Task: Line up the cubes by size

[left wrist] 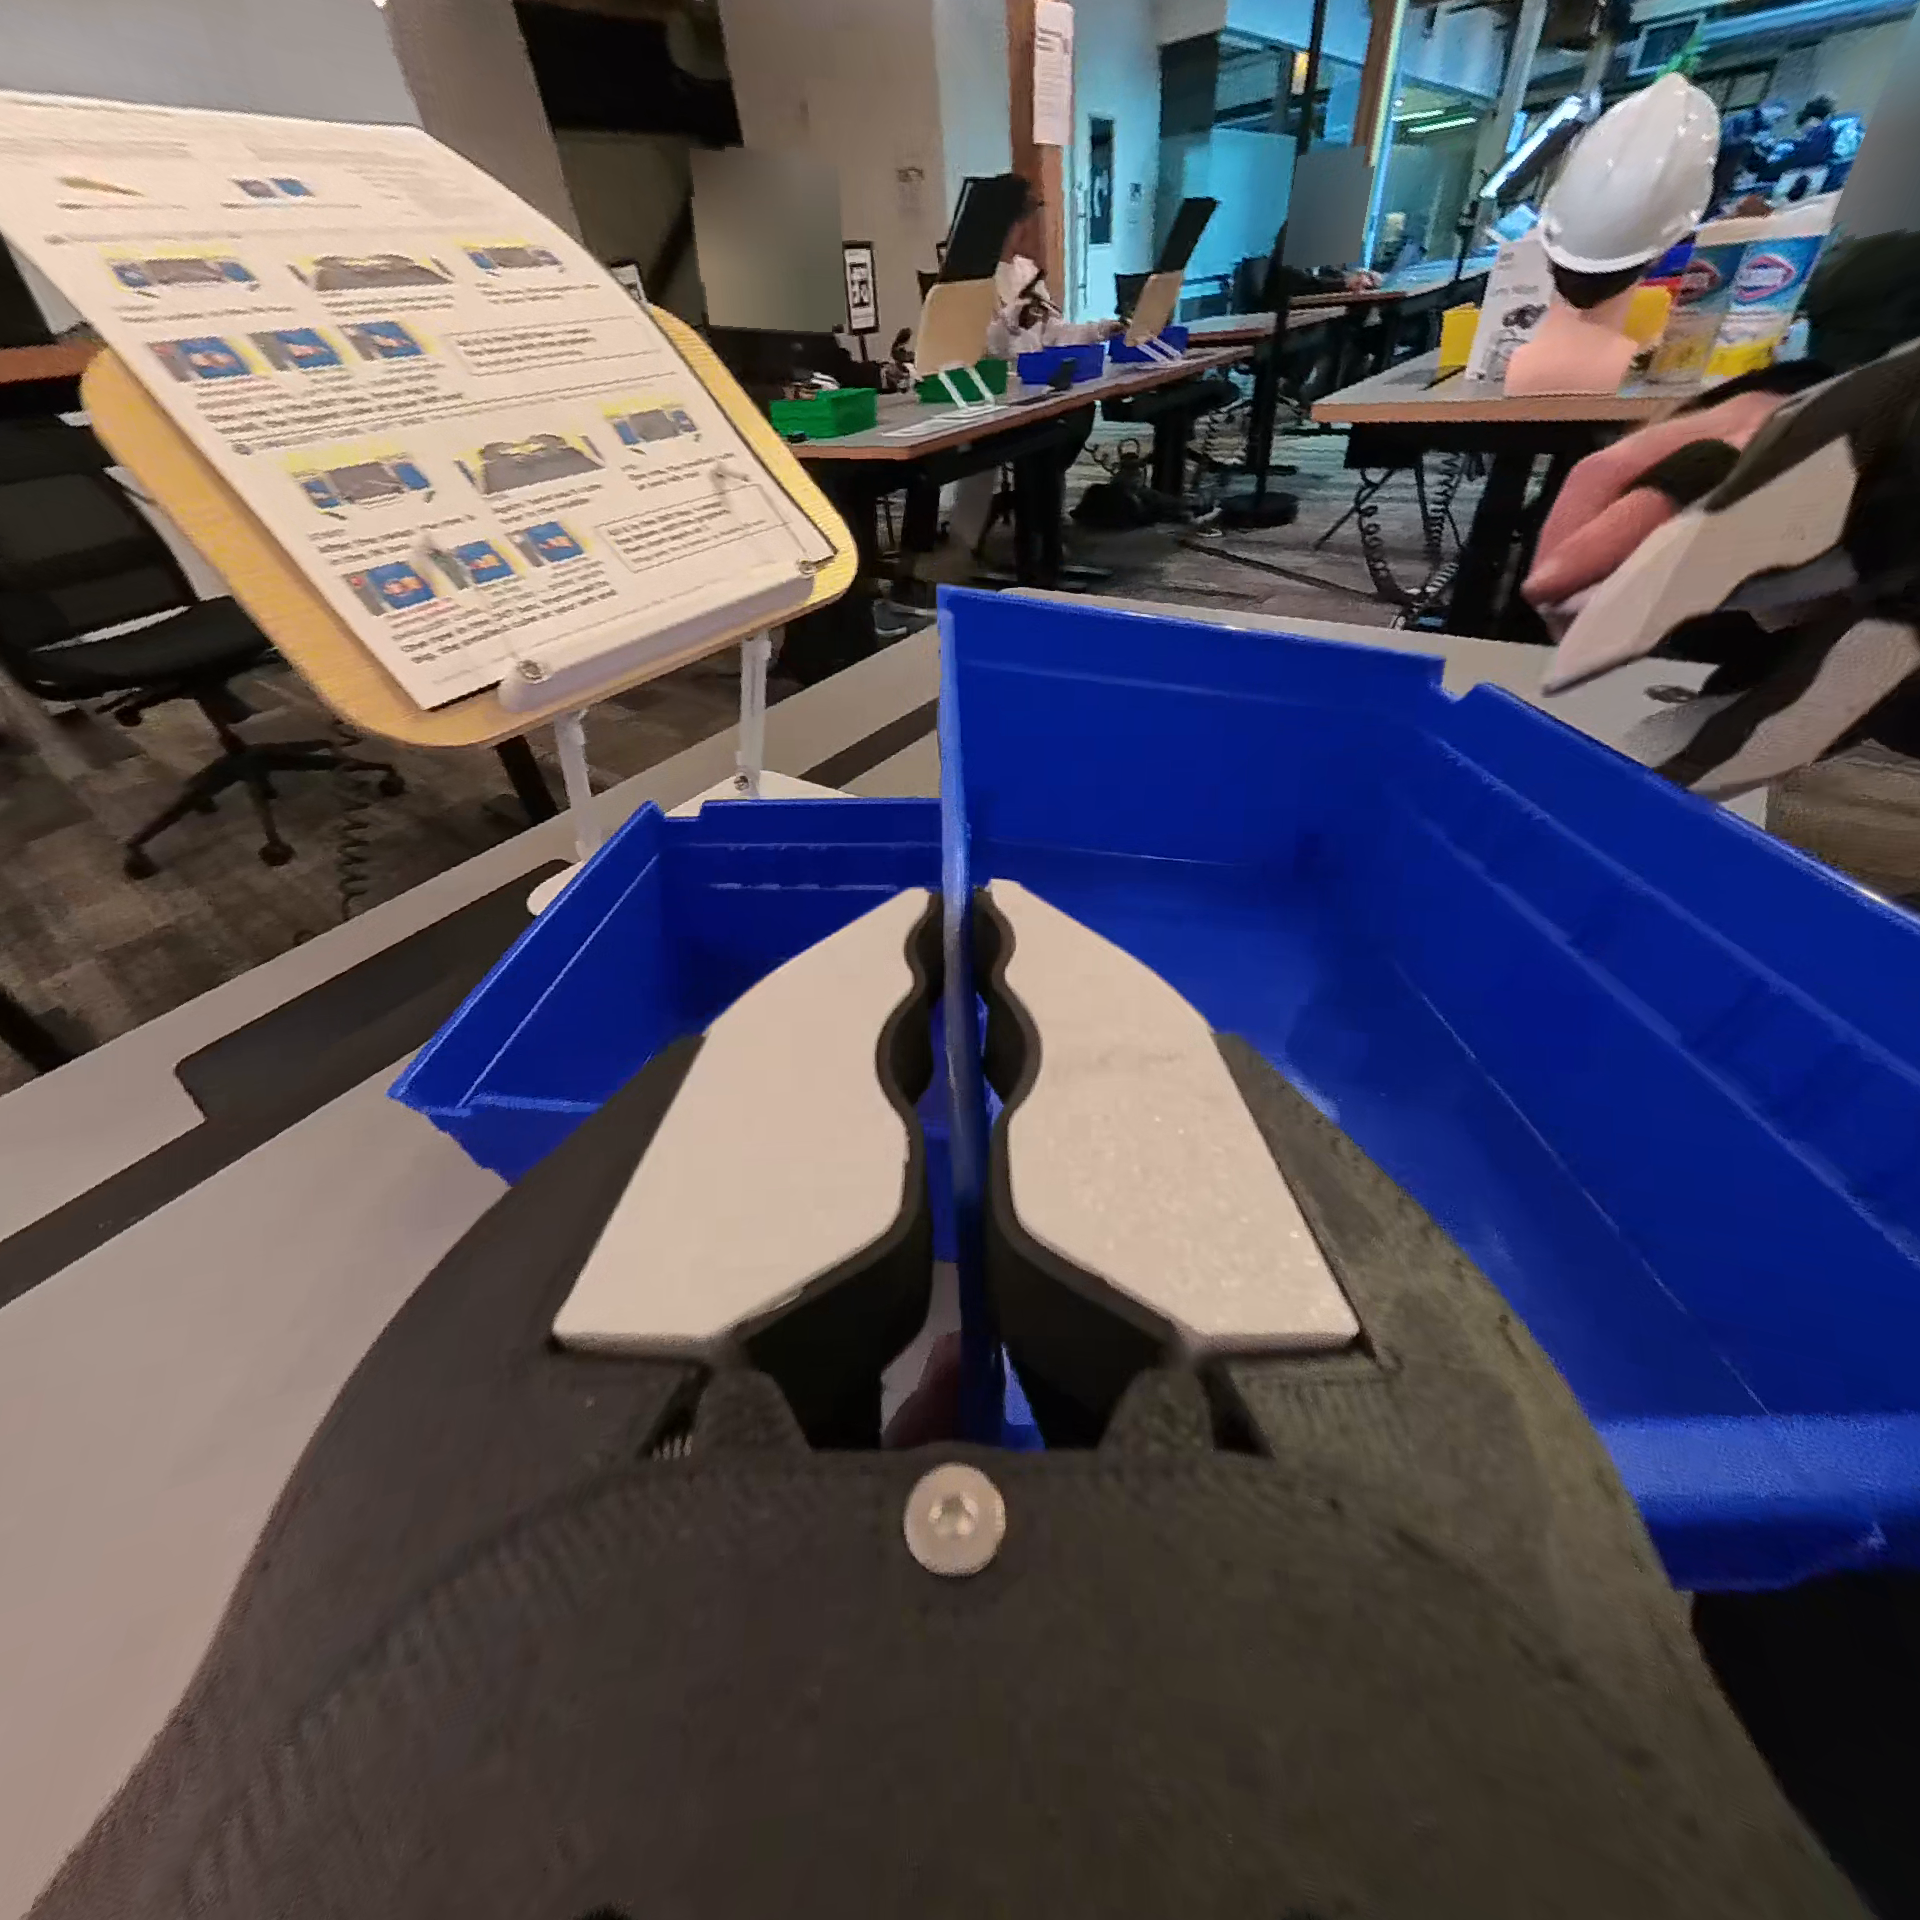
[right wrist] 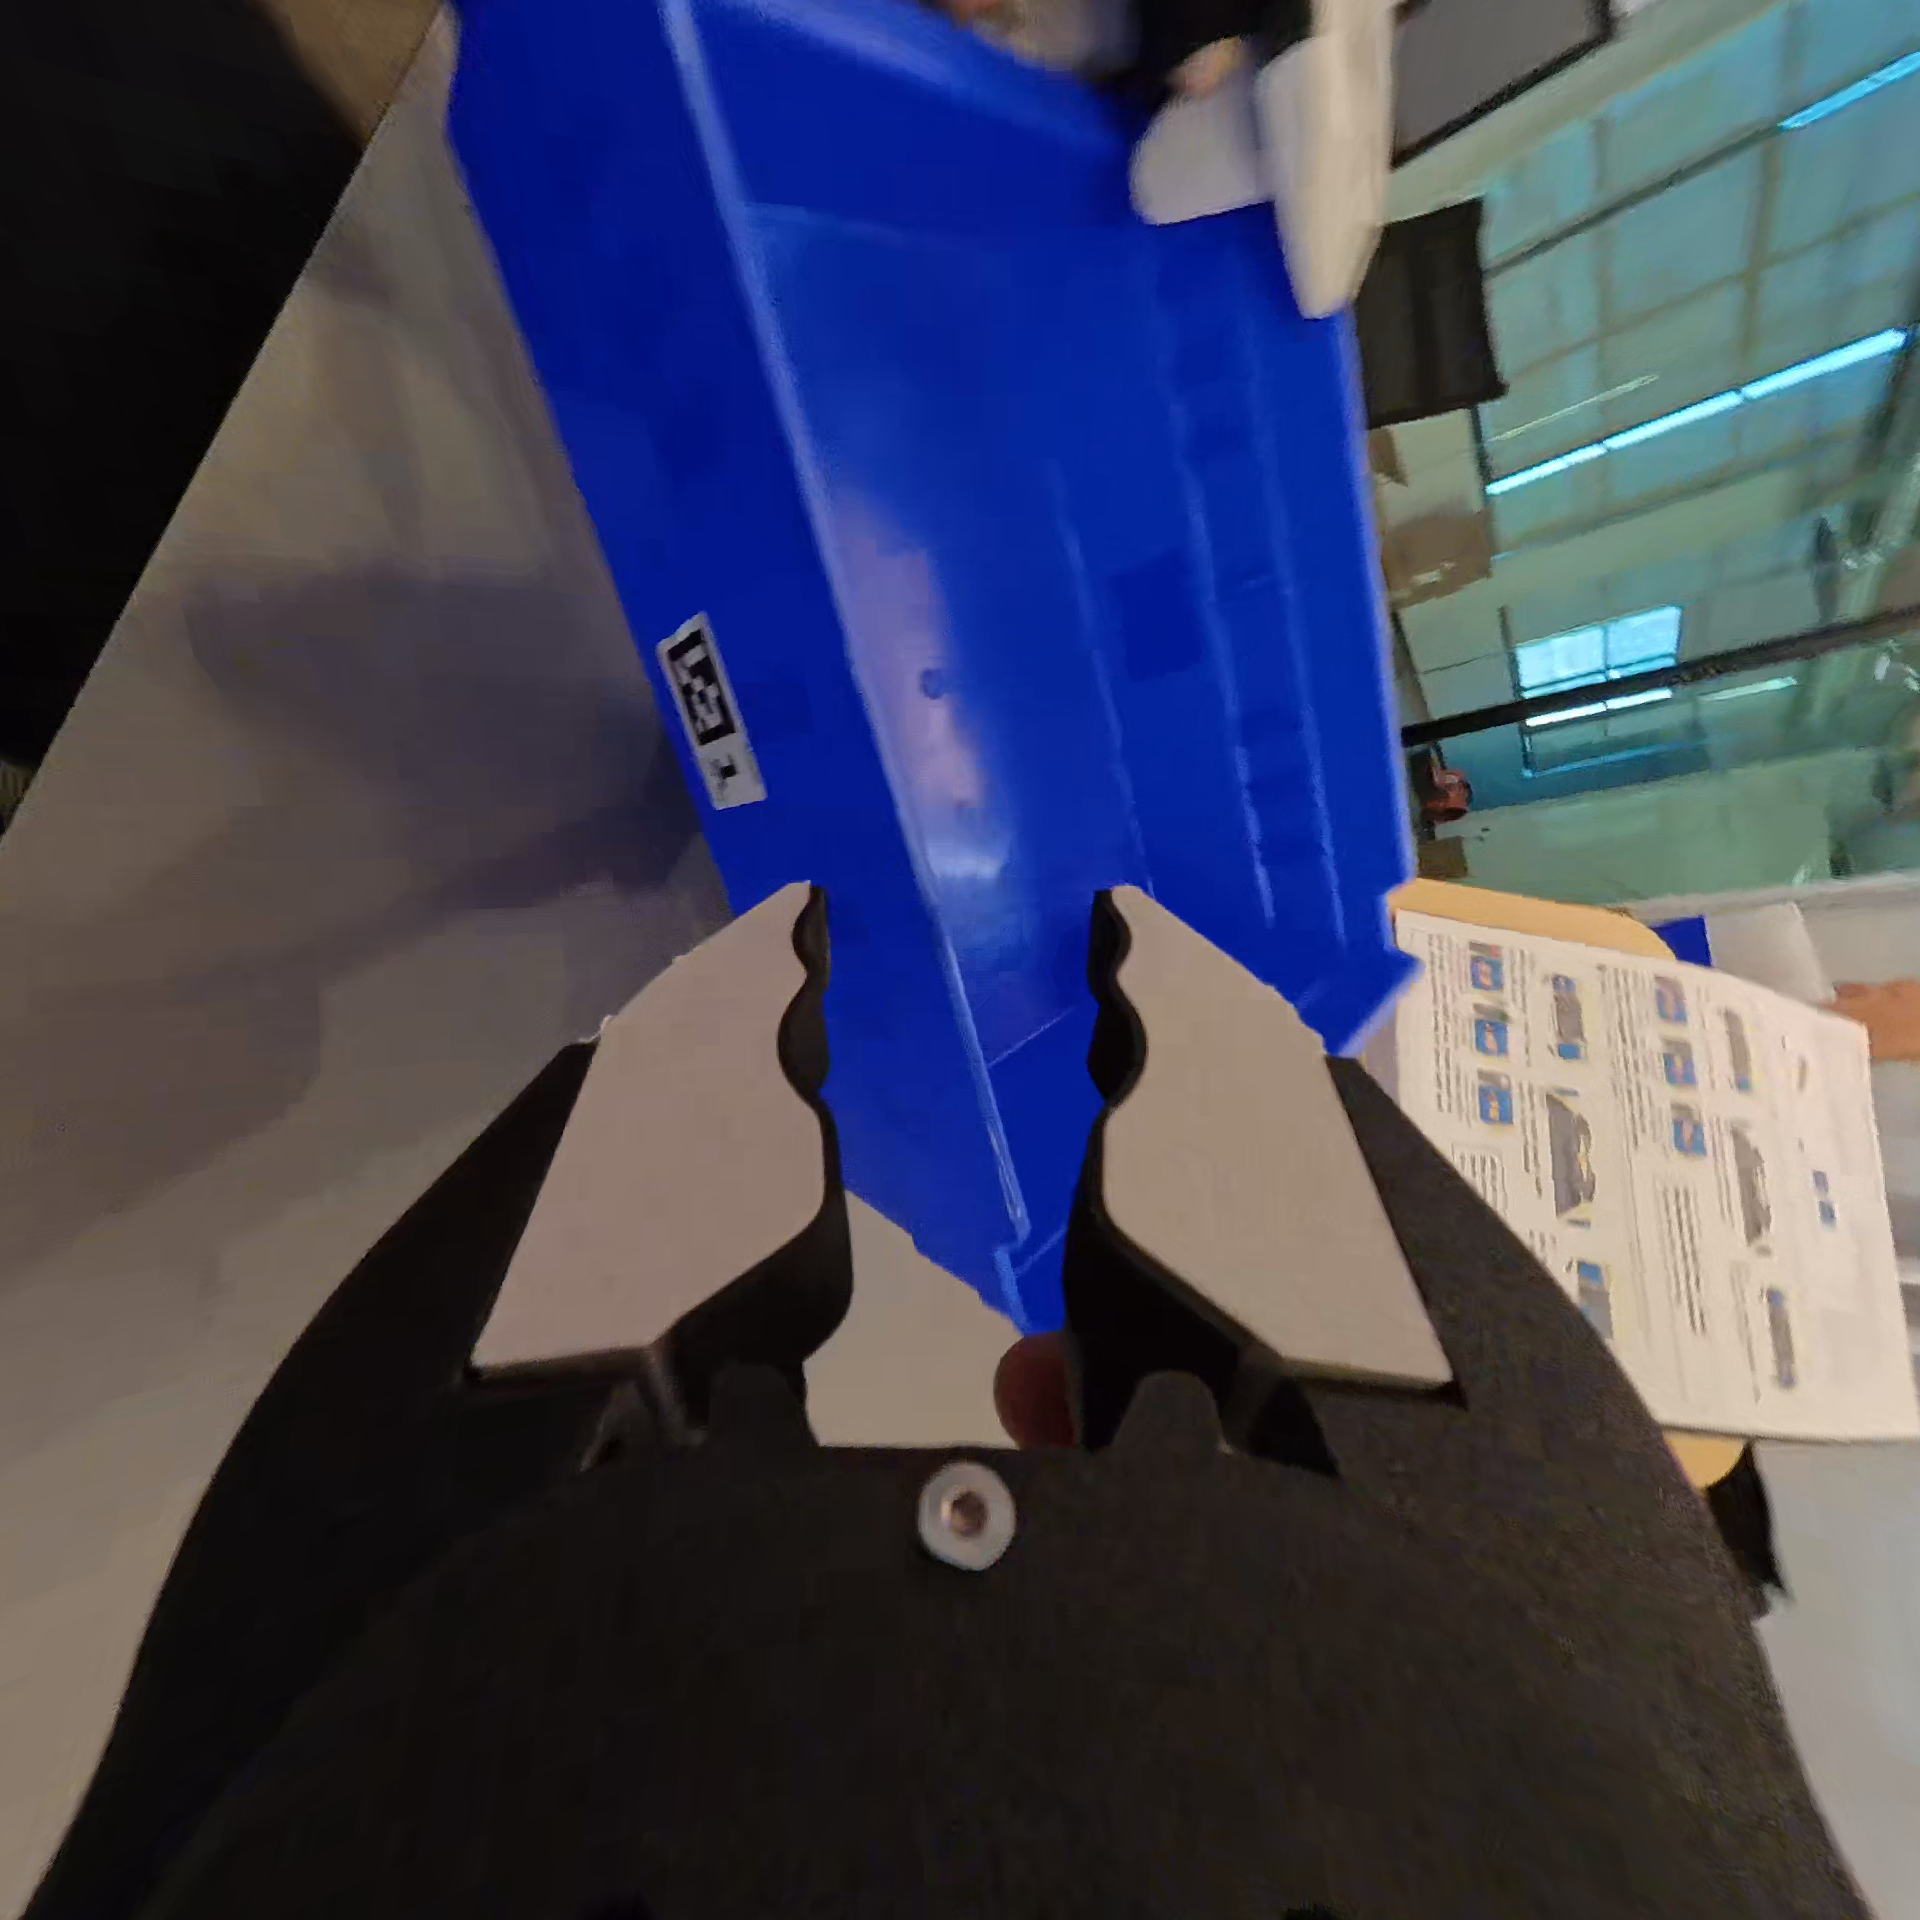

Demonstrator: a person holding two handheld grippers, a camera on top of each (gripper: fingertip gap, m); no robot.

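Cubes are nowhere to be seen in either view, so where they lie cannot be told; what the views do show is a large blue bin (left wrist: 1455, 935) being handled over the grey bench (left wrist: 156, 1299). The left tongs (left wrist: 956, 914) are clamped on one thin side wall of this bin, both pads pressed against the plastic, which runs straight up between them. That hold on the rim looks meant to lift and tip the bin, and the bin does appear tilted, with its open side turned toward the left camera and its inside bare. A fair guess is that it is being emptied or moved aside so that the cubes can be laid out.

The right tongs (right wrist: 956, 914) stand spread apart with a corner of the same bin between the fingers, and no pad visibly presses on it; they seem ready to steady that end.

The bin's long axis runs away from the right camera toward the left tongs at its far end. A smaller blue bin (left wrist: 644, 935) sits just beside the big one, and a sheet of printed instructions (left wrist: 395, 416) leans on a wooden stand behind.
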